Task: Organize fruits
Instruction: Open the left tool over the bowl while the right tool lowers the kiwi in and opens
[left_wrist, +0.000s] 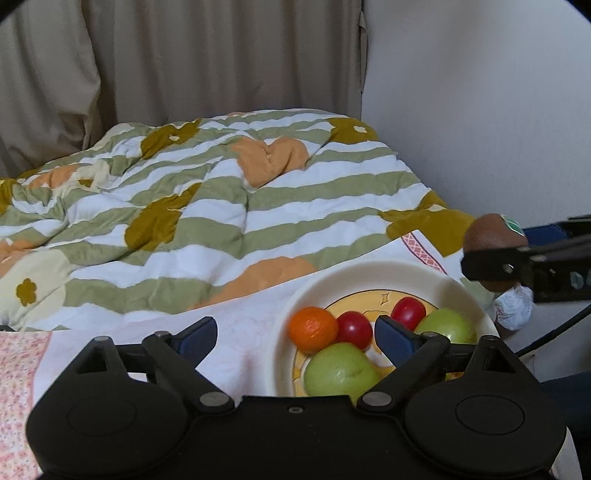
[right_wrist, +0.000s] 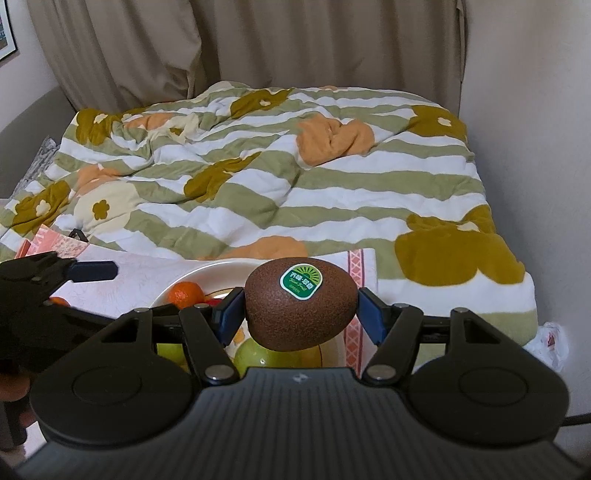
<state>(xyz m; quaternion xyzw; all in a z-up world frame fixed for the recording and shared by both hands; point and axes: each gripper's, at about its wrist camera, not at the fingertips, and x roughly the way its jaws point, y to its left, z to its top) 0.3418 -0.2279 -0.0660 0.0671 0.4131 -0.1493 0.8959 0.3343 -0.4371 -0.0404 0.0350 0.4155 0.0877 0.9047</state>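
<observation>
A rumpled striped quilt (right_wrist: 280, 177) with mustard and orange flowers fills the background, and in front of it, on a pale patterned cloth (left_wrist: 236, 332), sits the round cream plate (left_wrist: 332, 280) holding two smooth green apples (left_wrist: 341, 371), a dimpled orange mandarin (left_wrist: 313, 328) and two glossy red tomatoes (left_wrist: 354, 329). Left gripper (left_wrist: 295, 338) hangs wide open and empty at the plate's near edge. Right gripper (right_wrist: 301, 312) is clamped on a fuzzy brown kiwi (right_wrist: 300, 308) with a green sticker (right_wrist: 301, 282), held up above the plate.

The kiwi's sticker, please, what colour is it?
Green with white lettering, on the kiwi; clearest in the right wrist view.
</observation>
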